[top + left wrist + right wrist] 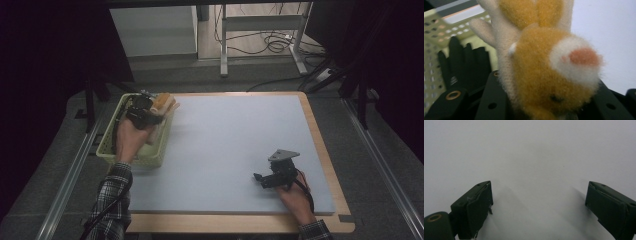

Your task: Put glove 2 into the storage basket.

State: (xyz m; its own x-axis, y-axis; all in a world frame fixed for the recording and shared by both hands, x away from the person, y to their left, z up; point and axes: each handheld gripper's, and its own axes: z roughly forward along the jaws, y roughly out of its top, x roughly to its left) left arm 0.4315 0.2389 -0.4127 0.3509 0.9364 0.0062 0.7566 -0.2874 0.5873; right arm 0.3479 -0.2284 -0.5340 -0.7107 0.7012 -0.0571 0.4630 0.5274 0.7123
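My left gripper (150, 113) jaws squeeze the soft, light plush toy (549, 72) round its body over the basket (111, 131); right gripper (539, 207) jaws wide.

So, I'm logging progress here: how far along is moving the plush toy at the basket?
Done: the left gripper is shut on the orange-and-cream plush toy. In hand: the toy is held at the green basket's right rim, beside the pale mat. Left: setting it down and letting go. The right gripper rests open on the mat, holding nothing.
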